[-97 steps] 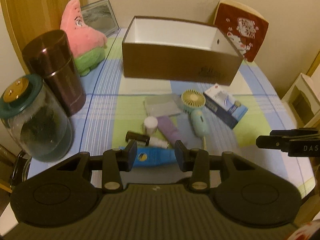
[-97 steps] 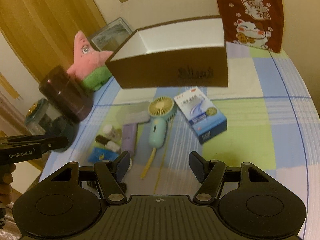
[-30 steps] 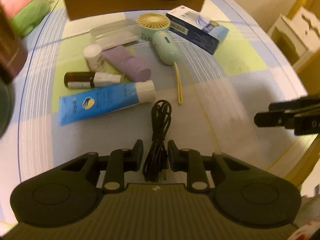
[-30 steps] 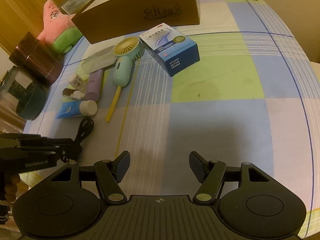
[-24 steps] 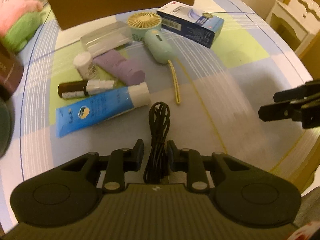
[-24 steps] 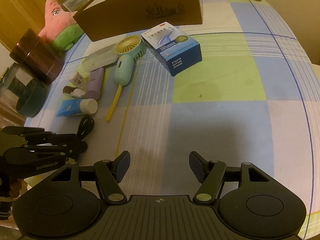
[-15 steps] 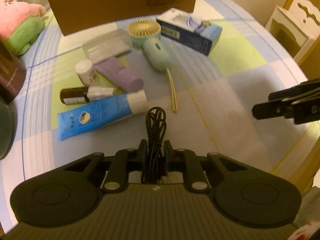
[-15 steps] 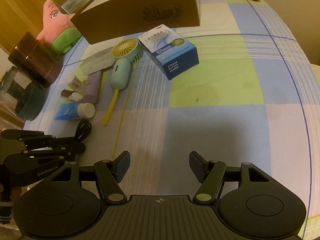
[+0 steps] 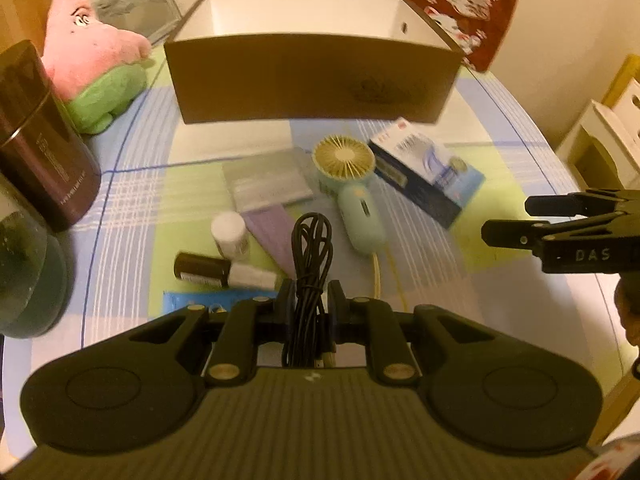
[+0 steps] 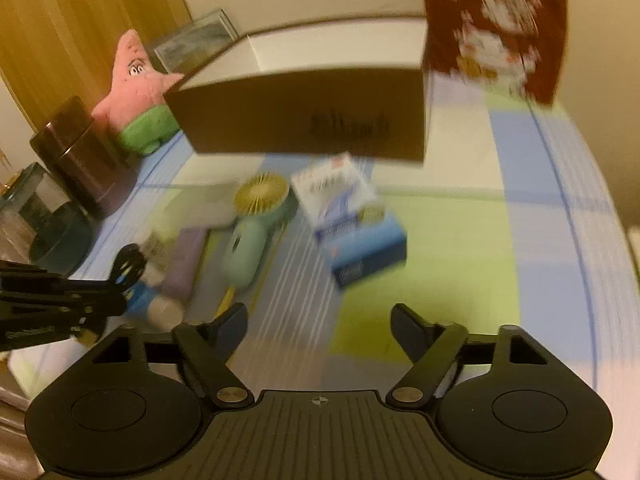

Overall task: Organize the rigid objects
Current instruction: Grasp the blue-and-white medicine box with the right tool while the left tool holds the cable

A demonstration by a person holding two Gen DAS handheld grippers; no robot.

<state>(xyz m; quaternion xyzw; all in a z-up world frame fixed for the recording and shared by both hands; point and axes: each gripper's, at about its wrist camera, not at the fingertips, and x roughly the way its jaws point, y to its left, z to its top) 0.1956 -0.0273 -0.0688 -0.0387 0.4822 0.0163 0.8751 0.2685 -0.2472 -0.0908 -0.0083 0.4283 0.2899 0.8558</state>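
My left gripper [image 9: 311,298] is shut on a coiled black cable [image 9: 312,248] and holds it above the table; the cable also shows in the right wrist view [image 10: 128,266]. Below lie a mint hand fan [image 9: 352,184], a blue and white carton [image 9: 428,178], a purple tube [image 9: 272,232], a white-capped jar [image 9: 230,234], a dark bottle [image 9: 208,272] and a blue tube [image 9: 196,302]. A brown open box [image 9: 312,76] with a white inside stands behind them. My right gripper [image 10: 319,326] is open and empty above the checked cloth.
A pink star plush [image 9: 96,68], a dark canister [image 9: 36,136] and a glass jar [image 9: 24,272] stand at the left. A red lucky-cat box [image 9: 456,8] is behind the brown box. A clear flat case [image 9: 268,178] lies by the fan. White furniture [image 9: 600,144] is off the right edge.
My left gripper closed on the black cable and lifted it off the table, tilting up toward the box. My right gripper also rose and tilted up, staying open.
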